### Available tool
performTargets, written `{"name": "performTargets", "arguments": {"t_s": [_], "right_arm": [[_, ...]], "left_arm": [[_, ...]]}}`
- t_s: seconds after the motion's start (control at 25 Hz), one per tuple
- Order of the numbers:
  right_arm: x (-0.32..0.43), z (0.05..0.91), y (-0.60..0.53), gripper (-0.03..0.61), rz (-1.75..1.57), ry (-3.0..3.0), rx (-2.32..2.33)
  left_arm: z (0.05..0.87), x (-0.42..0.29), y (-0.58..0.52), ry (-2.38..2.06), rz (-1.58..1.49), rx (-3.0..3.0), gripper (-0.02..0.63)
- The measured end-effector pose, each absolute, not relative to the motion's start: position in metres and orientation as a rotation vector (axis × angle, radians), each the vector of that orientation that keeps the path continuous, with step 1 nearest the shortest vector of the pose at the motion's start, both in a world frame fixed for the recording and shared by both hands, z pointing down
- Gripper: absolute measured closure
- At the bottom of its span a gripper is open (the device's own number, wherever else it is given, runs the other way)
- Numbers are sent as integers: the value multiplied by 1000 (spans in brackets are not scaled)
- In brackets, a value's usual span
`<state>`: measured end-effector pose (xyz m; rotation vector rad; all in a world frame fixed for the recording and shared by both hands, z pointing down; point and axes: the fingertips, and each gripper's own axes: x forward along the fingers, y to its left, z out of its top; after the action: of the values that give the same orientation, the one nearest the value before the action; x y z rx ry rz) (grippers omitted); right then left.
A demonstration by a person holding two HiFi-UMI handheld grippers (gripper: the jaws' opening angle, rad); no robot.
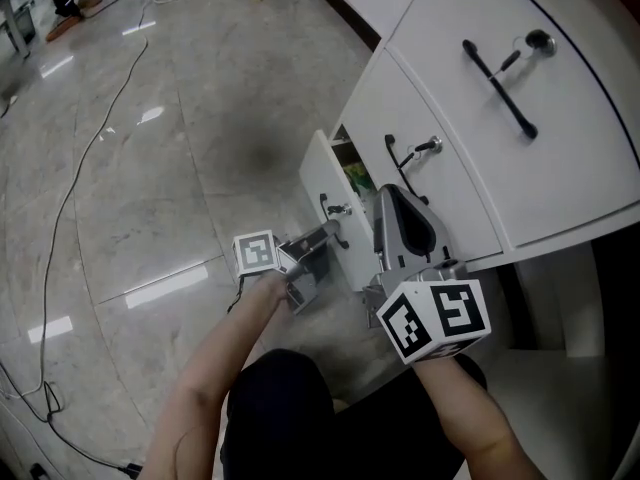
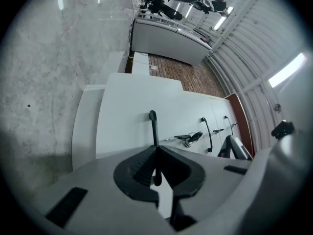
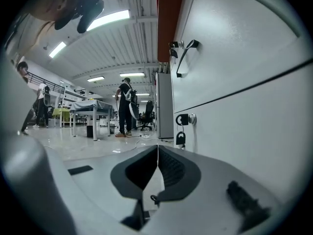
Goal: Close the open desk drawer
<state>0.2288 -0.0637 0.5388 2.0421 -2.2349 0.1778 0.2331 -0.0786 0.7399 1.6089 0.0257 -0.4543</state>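
Note:
In the head view the bottom drawer point(image 1: 316, 180) of a white desk cabinet stands pulled out, with green contents point(image 1: 357, 179) showing behind its front panel. My left gripper point(image 1: 335, 231) reaches in from the lower left and is shut on the drawer's thin black handle point(image 1: 333, 209). In the left gripper view that handle point(image 2: 153, 126) runs straight between the pressed jaws of the left gripper point(image 2: 155, 150), against the white drawer front point(image 2: 124, 116). My right gripper point(image 1: 396, 192) hangs just right of the open drawer, shut with nothing in it. The right gripper point(image 3: 158, 147) shows its pads meeting, beside a white drawer front point(image 3: 244, 111).
Above the open drawer are two shut drawers with black handles point(image 1: 499, 87) point(image 1: 392, 156) and keys in their locks point(image 1: 431, 146). A key ring point(image 3: 182, 131) hangs near the right gripper. Cables point(image 1: 95, 138) trail over the glossy floor. A person point(image 3: 125, 106) and a table point(image 3: 90, 107) stand far off.

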Motion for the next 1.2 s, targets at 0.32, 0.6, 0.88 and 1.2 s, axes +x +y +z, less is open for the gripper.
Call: {"name": "performTargets", "arguments": {"t_s": [0.32,0.6,0.88,1.2], "right_arm": [[229,535,-64,565,206,-2234,2087],[244,537,-58,565,211,-2191,2123],[250,532,-50,565,156,-2194,2106],[251,530,-53,565,164,-2202,2120]], "left_arm": [[743,248,-81,-4,-436,1650,589],[754,266,-83,-63,-393,1627,589],[751,284,-86,-87,-402,1625,589],[751,285,-87,-92,-411,1649,588]]}}
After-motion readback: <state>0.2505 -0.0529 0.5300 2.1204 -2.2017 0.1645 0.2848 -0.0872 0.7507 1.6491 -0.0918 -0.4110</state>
